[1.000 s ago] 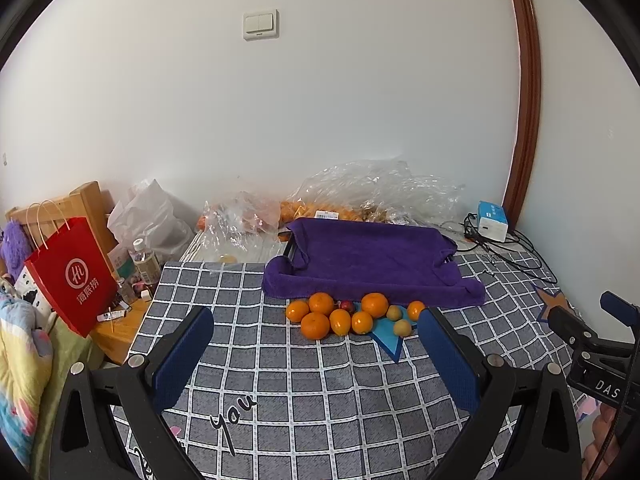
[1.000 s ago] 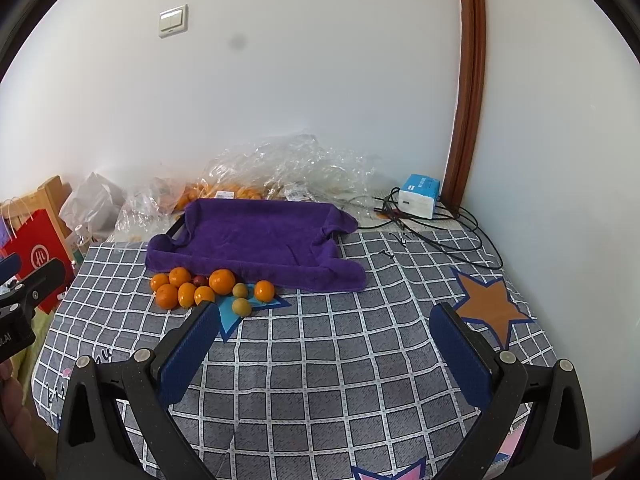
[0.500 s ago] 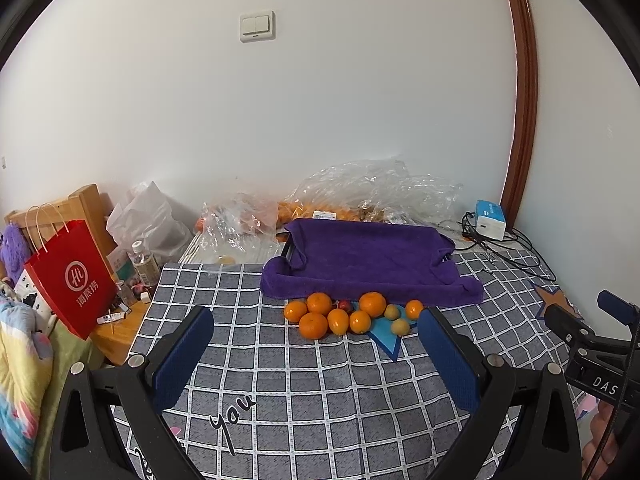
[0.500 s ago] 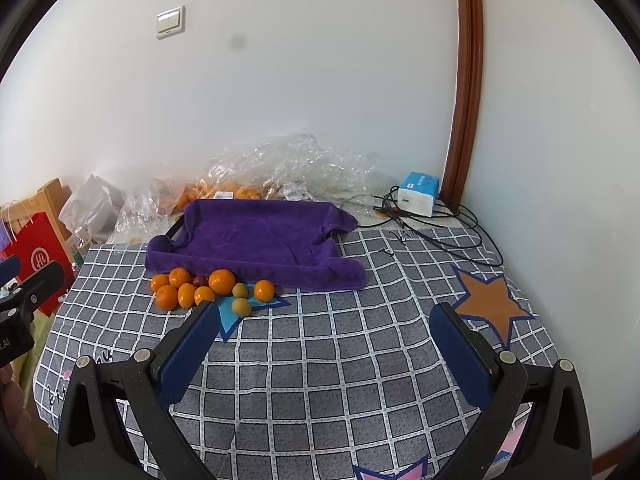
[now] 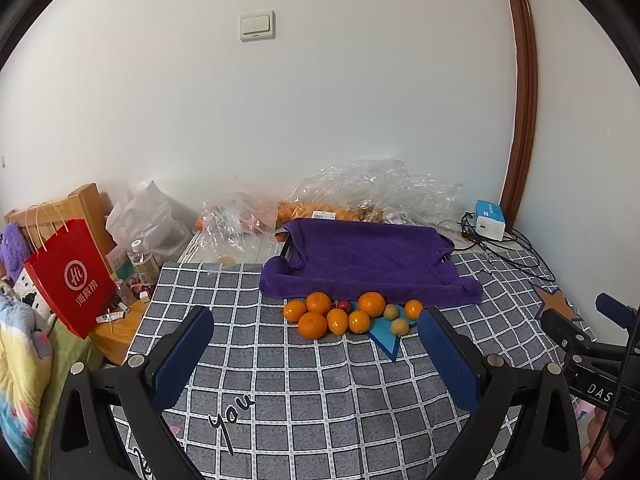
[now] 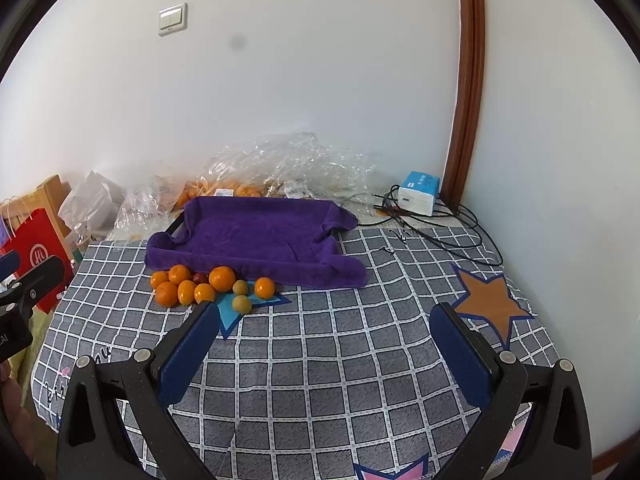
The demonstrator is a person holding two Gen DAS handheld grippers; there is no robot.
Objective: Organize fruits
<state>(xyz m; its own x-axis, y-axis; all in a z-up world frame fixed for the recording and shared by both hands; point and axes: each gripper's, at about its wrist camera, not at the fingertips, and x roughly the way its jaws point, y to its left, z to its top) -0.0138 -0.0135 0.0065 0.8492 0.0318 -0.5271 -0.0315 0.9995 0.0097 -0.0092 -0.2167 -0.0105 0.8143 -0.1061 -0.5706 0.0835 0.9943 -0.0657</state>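
left gripper (image 5: 316, 340) nudged nearer, fruits (image 5: 352, 314) slightly closer

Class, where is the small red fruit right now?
In both views the red fruit sits mid-pile, tucked between oranges, right against the purple towel's front edge.

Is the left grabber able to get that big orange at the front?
Probably yes. The left gripper is open, and only bare checked cloth lies between it and the front orange, though other fruit crowds it.
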